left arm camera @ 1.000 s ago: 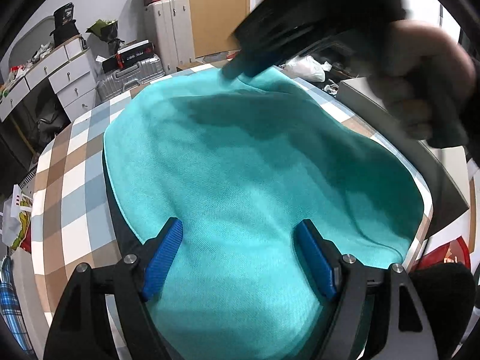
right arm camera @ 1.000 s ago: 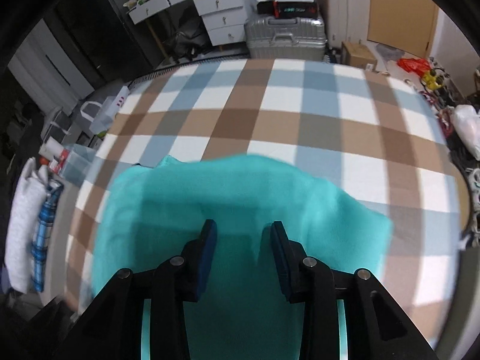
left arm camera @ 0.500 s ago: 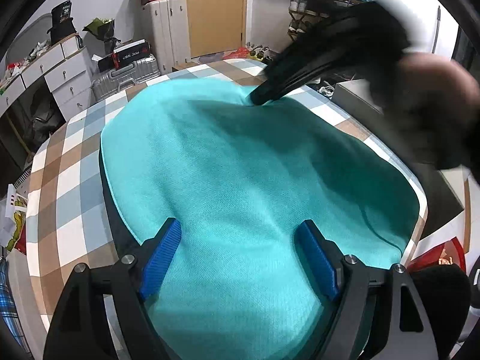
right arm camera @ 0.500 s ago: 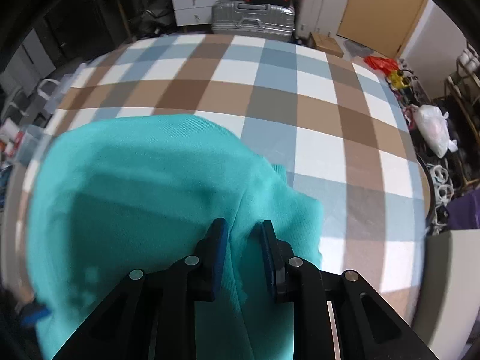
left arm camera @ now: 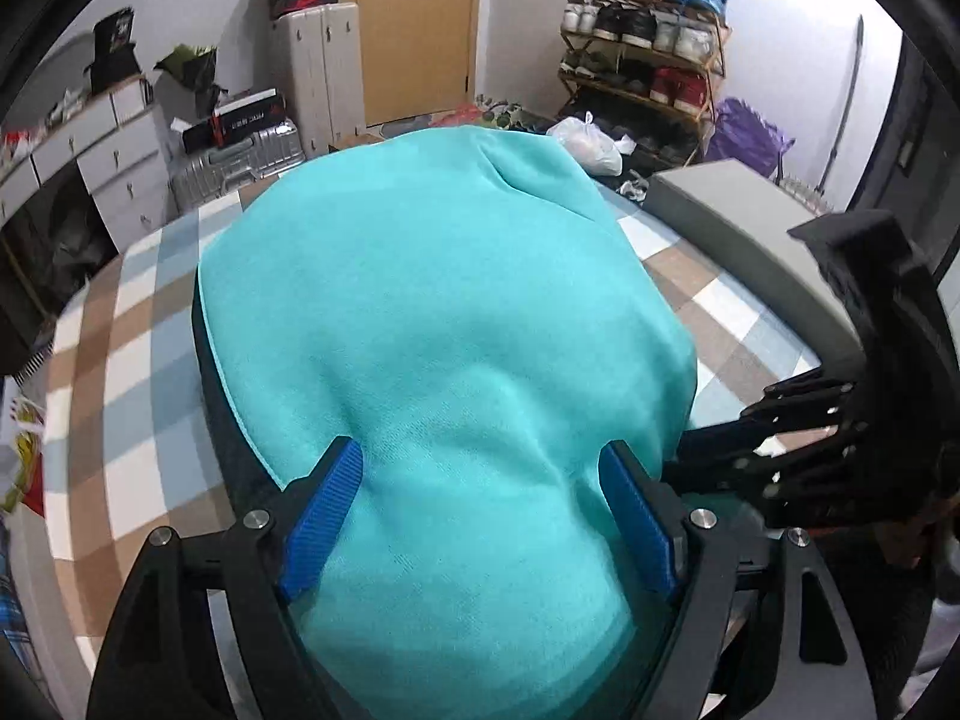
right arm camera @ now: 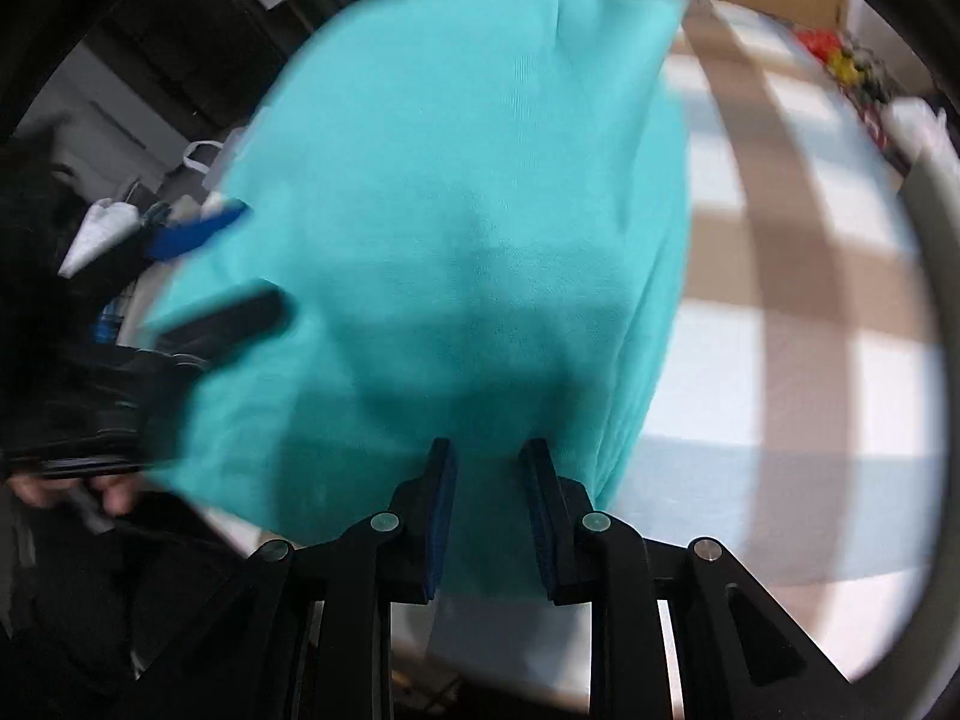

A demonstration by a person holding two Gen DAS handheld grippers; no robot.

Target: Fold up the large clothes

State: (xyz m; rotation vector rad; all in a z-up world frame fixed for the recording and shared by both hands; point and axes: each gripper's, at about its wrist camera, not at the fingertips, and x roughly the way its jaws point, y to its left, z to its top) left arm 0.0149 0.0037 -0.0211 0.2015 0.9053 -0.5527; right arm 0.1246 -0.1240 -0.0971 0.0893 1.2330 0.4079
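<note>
Folded toward the camera, teal garment (left arm camera: 444,312) runs lengthwise; right tongs (right arm camera: 486,468) grip it (left tongs (left arm camera: 480,480) released).

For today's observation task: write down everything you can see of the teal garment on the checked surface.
The teal garment is a soft, fine-knit cloth in plain turquoise, lying folded over in a long mound on the checked cover. A dark layer shows under its left edge. A crease puckers its far end. The left gripper straddles its near end, blue pads apart. The right gripper pinches a ridge of the fabric at its near right edge.
</note>
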